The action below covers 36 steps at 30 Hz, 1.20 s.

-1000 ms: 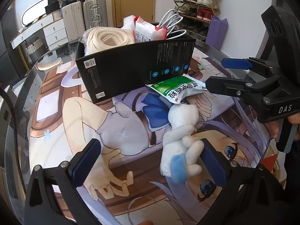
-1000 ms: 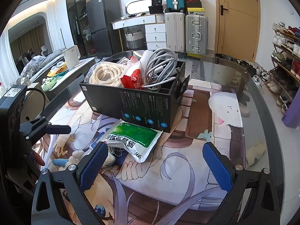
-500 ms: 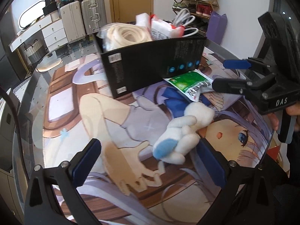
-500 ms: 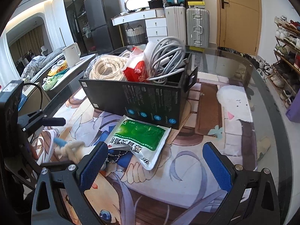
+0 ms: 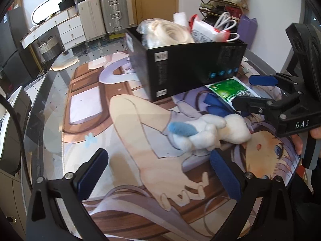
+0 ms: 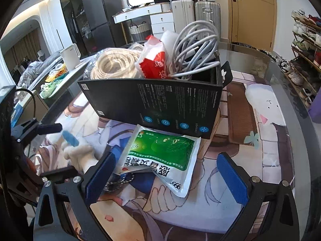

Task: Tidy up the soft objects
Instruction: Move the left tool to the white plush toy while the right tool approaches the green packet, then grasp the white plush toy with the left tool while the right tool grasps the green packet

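A white plush toy (image 5: 202,132) with a blue tail lies on the printed mat, just ahead of my left gripper's right finger; it also shows in the right wrist view (image 6: 80,152). My left gripper (image 5: 158,172) is open and empty. A green and white sachet (image 6: 164,156) lies between the fingers of my open right gripper (image 6: 166,178), in front of a black box (image 6: 156,106). The box holds a cream rope coil (image 6: 114,64), a red and white packet (image 6: 154,62) and grey cables (image 6: 192,48). The right gripper also shows in the left wrist view (image 5: 260,92), over the sachet (image 5: 230,88).
The printed mat (image 5: 124,124) covers a round glass table whose edge curves on the left (image 5: 34,108). A metal keychain (image 6: 118,182) lies under the sachet's near edge. Suitcases, a white dresser and a shoe rack stand beyond the table.
The plush toy has been swept from upright to lying sideways, tail now pointing left. The right gripper has moved forward so the sachet lies between its fingers. The left view has swung left.
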Available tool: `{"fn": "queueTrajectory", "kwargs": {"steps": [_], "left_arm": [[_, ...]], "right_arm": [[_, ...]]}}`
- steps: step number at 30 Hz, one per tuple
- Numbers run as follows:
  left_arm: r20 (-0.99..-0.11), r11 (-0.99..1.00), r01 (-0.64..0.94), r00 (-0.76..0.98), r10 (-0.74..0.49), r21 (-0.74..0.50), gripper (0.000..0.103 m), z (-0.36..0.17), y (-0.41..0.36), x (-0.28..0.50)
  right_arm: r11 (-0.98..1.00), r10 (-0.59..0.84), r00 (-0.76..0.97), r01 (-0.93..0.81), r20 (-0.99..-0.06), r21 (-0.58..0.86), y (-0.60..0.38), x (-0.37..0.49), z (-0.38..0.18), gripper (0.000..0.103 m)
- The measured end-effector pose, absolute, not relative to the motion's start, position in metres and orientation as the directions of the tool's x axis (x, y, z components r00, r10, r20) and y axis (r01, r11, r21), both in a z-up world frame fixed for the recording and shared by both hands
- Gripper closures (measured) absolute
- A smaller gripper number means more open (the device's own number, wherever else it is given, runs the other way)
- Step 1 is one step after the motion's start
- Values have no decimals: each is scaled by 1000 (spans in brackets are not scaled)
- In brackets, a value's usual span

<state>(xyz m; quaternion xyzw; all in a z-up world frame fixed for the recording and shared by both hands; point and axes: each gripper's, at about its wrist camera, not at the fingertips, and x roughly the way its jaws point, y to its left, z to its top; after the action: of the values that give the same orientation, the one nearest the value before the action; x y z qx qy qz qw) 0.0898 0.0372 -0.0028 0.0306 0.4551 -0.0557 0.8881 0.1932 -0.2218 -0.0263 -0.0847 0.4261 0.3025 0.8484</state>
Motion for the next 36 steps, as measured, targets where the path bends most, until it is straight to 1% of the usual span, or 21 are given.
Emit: {"fn": "queueTrajectory", "kwargs": {"steps": [6, 12, 21, 26, 29, 32, 35, 36], "left_arm": [[-814, 996, 90, 579, -54, -2, 1, -5, 47, 94], [-808, 991, 132, 580, -106, -36, 1, 0, 43, 90], [-808, 979, 201, 571, -143, -31, 1, 2, 30, 83], [-819, 971, 239, 554, -149, -15, 1, -1, 23, 80], [-824, 971, 239, 549, -137, -2, 1, -3, 22, 79], [-818, 970, 243, 553, -156, -21, 1, 0, 24, 78], [-814, 970, 240, 558, -163, -30, 1, 1, 25, 78], [-813, 971, 238, 558, -164, -32, 1, 1, 25, 79]], "right_arm": [[814, 406, 448, -574, -797, 92, -223, 199, -30, 1], [815, 412, 441, -569, -797, 106, -229, 207, -31, 1], [802, 413, 428, -590, -804, 98, -216, 207, -32, 1], [811, 365, 456, -584, -812, 36, -209, 205, -37, 1], [810, 361, 455, -585, -814, 33, -210, 206, -37, 1], [812, 360, 455, -582, -814, 33, -215, 208, -37, 1], [810, 357, 465, -586, -810, 21, -221, 207, -38, 13], [809, 351, 470, -587, -810, 10, -222, 207, -37, 19]]}}
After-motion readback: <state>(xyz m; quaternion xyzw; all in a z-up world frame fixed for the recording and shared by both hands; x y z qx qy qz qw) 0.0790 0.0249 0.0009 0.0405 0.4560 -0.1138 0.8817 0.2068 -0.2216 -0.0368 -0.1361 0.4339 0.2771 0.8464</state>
